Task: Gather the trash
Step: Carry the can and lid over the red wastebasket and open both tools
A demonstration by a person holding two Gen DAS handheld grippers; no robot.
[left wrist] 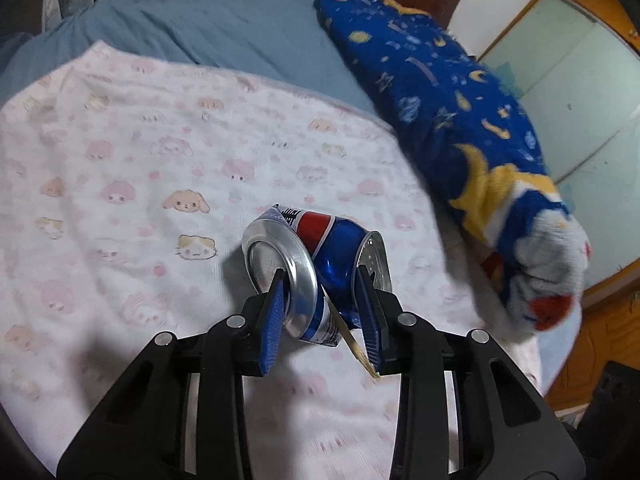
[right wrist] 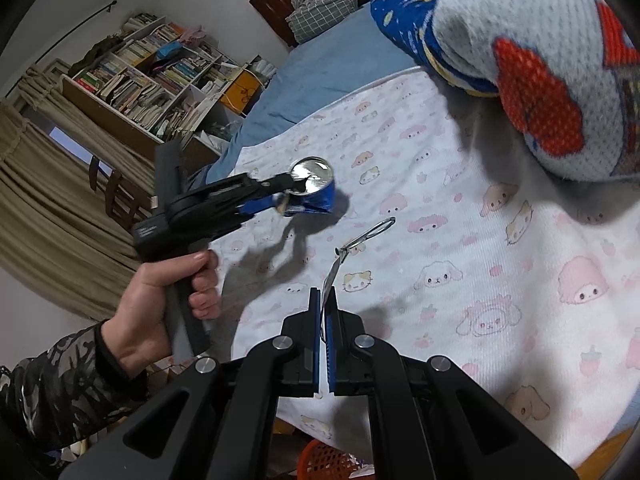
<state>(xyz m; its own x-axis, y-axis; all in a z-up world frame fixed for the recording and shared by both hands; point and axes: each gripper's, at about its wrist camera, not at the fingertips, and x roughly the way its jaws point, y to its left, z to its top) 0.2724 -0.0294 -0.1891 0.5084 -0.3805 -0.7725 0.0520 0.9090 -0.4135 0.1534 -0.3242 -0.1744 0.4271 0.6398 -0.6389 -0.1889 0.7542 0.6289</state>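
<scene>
My left gripper (left wrist: 322, 280) is shut on a crushed blue, red and white soda can (left wrist: 320, 256), held just above the pink cartoon-print sheet (left wrist: 120, 168). A thin wooden stick (left wrist: 354, 344) pokes out beside the right finger. In the right wrist view the same can (right wrist: 312, 184) hangs in the left gripper (right wrist: 286, 196) above the sheet. My right gripper (right wrist: 325, 300) is shut on a thin silvery strip (right wrist: 332, 276) whose wire end forms a loop (right wrist: 380, 227).
A rolled blue star-and-moon blanket (left wrist: 460, 120) lies along the bed's right side; it also shows in the right wrist view (right wrist: 520, 40). A blue bedsheet (left wrist: 200, 20) lies beyond. A bookshelf (right wrist: 152, 76) and curtains (right wrist: 48, 200) stand left. An orange basket (right wrist: 328, 460) sits below the bed edge.
</scene>
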